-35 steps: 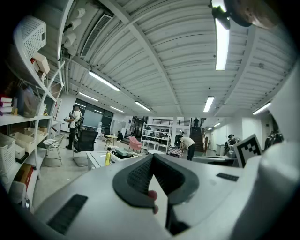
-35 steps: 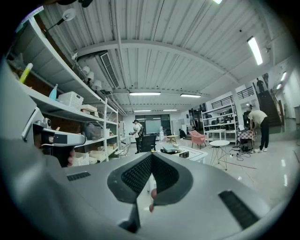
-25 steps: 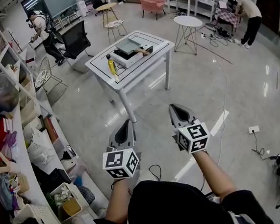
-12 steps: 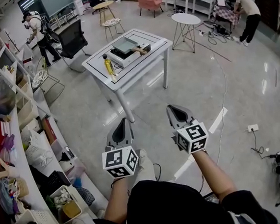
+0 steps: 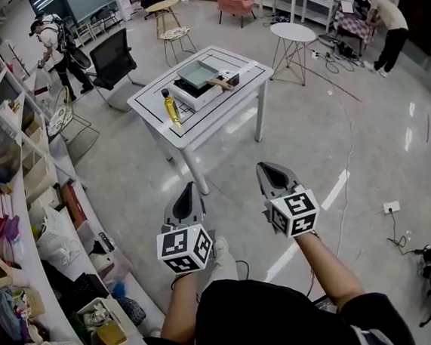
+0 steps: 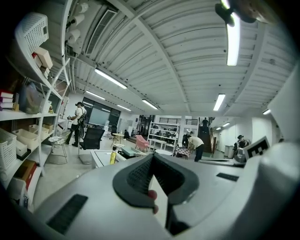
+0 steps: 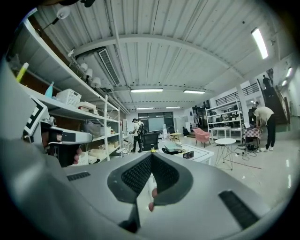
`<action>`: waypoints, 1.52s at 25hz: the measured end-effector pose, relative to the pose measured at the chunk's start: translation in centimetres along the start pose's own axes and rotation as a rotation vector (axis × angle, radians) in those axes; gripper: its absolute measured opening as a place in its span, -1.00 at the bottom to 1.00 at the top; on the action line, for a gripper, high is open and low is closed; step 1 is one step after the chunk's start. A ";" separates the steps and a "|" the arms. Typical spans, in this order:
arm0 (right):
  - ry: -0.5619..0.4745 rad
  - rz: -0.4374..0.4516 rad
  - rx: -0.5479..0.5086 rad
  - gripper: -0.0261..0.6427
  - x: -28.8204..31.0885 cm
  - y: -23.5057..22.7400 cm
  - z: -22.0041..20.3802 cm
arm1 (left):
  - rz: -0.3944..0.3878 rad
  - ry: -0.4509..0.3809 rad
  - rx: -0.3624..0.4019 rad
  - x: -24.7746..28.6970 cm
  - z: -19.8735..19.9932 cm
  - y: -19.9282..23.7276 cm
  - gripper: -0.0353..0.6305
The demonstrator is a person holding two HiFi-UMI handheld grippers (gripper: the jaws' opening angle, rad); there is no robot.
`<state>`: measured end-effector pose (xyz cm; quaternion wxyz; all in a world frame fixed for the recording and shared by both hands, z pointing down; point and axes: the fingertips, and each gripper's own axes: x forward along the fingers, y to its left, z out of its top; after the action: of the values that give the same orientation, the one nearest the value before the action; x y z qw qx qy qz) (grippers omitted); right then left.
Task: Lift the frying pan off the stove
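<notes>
The left gripper [image 5: 190, 197] and right gripper [image 5: 274, 174] are hovering above the floor [image 5: 311, 143], jaws together and holding nothing. The frying pan [image 5: 198, 73] is sitting on the stove [image 5: 209, 87] on the white desk [image 5: 156, 107], well apart from them.

Head view steeply down, both gripper views fwd, approx level, all share far table [image 5: 211, 112]

Grey left gripper [image 5: 191, 187] and right gripper [image 5: 268, 166], 2 black-and-white marker cubes [image 5: 185, 251], black top [image 5: 267, 315].

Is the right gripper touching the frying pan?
Apart. The head view shows floor between the right gripper and the frying pan on the table.
</notes>
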<state>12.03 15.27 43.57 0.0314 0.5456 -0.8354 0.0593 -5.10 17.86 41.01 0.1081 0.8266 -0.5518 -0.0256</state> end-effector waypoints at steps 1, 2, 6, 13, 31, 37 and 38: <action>0.003 0.002 -0.002 -0.92 1.0 -0.2 0.1 | 0.001 0.002 -0.004 0.8 0.1 0.5 -0.87; 0.008 0.003 -0.001 -0.92 2.0 -0.4 0.1 | 0.002 0.004 -0.006 1.7 0.2 1.1 -0.87; 0.021 0.005 0.006 -0.92 6.5 -1.3 0.4 | 0.005 0.017 -0.017 5.4 0.5 3.8 -0.87; 0.028 -0.015 0.021 -0.92 14.1 -3.4 1.7 | -0.019 0.038 -0.024 12.3 2.0 7.7 -0.87; 0.035 -0.080 -0.009 -0.92 29.4 -3.6 4.8 | -0.096 0.042 -0.041 23.8 5.9 18.4 -0.87; 0.056 -0.102 -0.013 -0.92 31.5 -4.3 4.6 | -0.131 0.065 -0.049 26.0 5.7 19.5 -0.87; 0.060 -0.105 -0.012 -0.92 31.6 -4.6 4.5 | -0.141 0.069 -0.046 26.3 5.6 19.3 -0.87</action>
<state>3.59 -15.89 43.10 0.0628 0.5865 -0.8046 0.0688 -13.27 -14.18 41.57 0.1438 0.8611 -0.4873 -0.0171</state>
